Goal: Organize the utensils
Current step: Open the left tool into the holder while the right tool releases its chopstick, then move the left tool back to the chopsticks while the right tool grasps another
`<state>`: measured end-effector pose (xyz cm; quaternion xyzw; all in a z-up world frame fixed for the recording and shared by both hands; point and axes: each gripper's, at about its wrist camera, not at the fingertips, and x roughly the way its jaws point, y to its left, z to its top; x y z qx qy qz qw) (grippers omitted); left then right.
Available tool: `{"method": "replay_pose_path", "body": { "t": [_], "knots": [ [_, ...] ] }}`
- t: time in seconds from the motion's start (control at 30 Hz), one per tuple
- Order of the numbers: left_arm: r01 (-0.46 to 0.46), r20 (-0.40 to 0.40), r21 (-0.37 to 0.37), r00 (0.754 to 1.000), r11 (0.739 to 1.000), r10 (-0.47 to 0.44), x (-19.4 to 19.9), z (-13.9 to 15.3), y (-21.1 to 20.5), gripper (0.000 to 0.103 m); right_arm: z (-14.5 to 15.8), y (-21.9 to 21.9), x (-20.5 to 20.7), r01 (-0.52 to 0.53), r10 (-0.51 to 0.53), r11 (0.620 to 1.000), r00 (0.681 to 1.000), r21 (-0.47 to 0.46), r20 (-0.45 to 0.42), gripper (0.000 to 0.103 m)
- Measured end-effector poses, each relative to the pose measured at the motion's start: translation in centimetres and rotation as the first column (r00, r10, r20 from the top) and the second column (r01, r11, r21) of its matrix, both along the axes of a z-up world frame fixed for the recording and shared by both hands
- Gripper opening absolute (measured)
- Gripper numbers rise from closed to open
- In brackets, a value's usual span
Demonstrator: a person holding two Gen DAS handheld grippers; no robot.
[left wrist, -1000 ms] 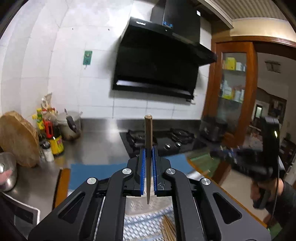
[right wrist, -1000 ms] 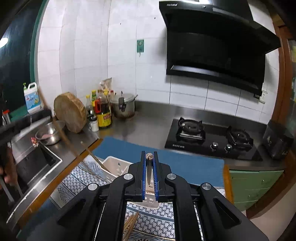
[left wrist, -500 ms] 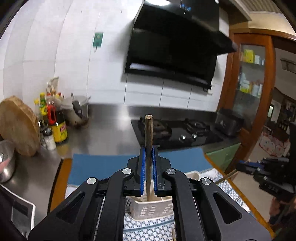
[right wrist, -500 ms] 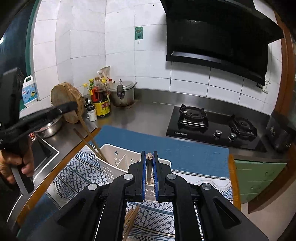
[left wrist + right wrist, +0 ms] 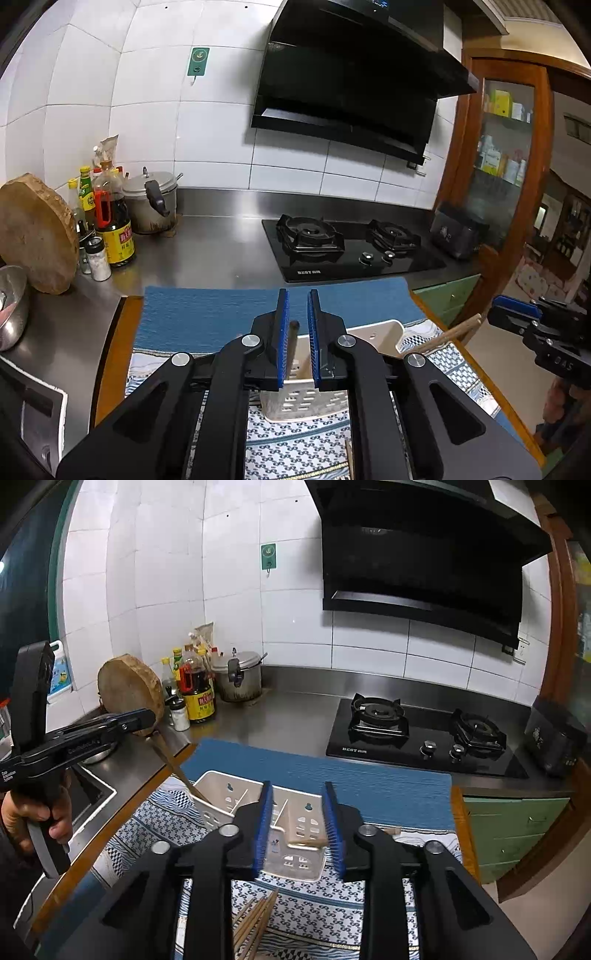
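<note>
A white slotted utensil caddy [image 5: 236,794] stands on a patterned cloth; it also shows in the left wrist view [image 5: 373,330]. My left gripper [image 5: 295,306] is open above it, and a wooden chopstick [image 5: 293,343] stands loose between the jaws, its lower end in the caddy. From the right wrist view the same chopstick [image 5: 173,766] leans out of the caddy's left end. My right gripper [image 5: 299,794] is open over the caddy's right end, where a chopstick [image 5: 308,843] lies across the rim. Several loose chopsticks [image 5: 255,919] lie on the cloth below.
A blue mat [image 5: 332,775] lies behind the caddy. A black gas hob [image 5: 424,734] is at the back right. Bottles [image 5: 195,690], a pot [image 5: 240,677] and a round wooden board [image 5: 129,690] stand at the back left. A sink [image 5: 88,794] is on the left.
Both grippers have opened and released their chopsticks. The left one's chopstick has dropped lower into the caddy. Both grippers moved closer to the caddy.
</note>
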<state>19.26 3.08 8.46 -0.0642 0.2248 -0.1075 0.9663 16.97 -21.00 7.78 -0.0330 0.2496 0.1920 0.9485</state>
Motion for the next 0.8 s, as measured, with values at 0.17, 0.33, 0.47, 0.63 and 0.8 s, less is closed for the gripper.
{"method": "replay_pose_path", "body": {
  "t": [0.17, 0.33, 0.47, 0.63, 0.8],
  "knots": [
    [-0.001, 0.019, 0.019, 1.0, 1.0, 0.0, -2.6, 0.0, -0.2, 0.037, -0.9, -0.6, -2.5, 0.004, -0.003, 1.0, 1.0, 0.017, -0.01, 0.033],
    [0.002, 0.016, 0.032, 1.0, 0.999, -0.003, -5.7, -0.9, -0.4, 0.054, -4.2, -1.0, -5.4, 0.009, -0.008, 1.0, 0.998, 0.018, -0.068, 0.033],
    [-0.004, -0.011, 0.057, 1.0, 0.998, 0.004, -7.7, -2.7, -0.7, 0.065, -7.7, -0.8, -7.4, 0.014, -0.014, 1.0, 0.99, 0.003, -0.143, 0.033],
    [-0.025, -0.067, 0.088, 0.997, 0.996, 0.031, -9.8, -5.6, -0.7, 0.079, -12.5, -0.2, -9.4, 0.023, -0.024, 1.0, 0.968, -0.007, -0.248, 0.033],
    [-0.042, -0.139, 0.108, 0.989, 0.993, 0.057, -11.3, -8.8, -0.7, 0.082, -17.1, 0.8, -11.1, 0.02, -0.016, 1.0, 0.934, 0.007, -0.357, 0.031]
  ]
}}
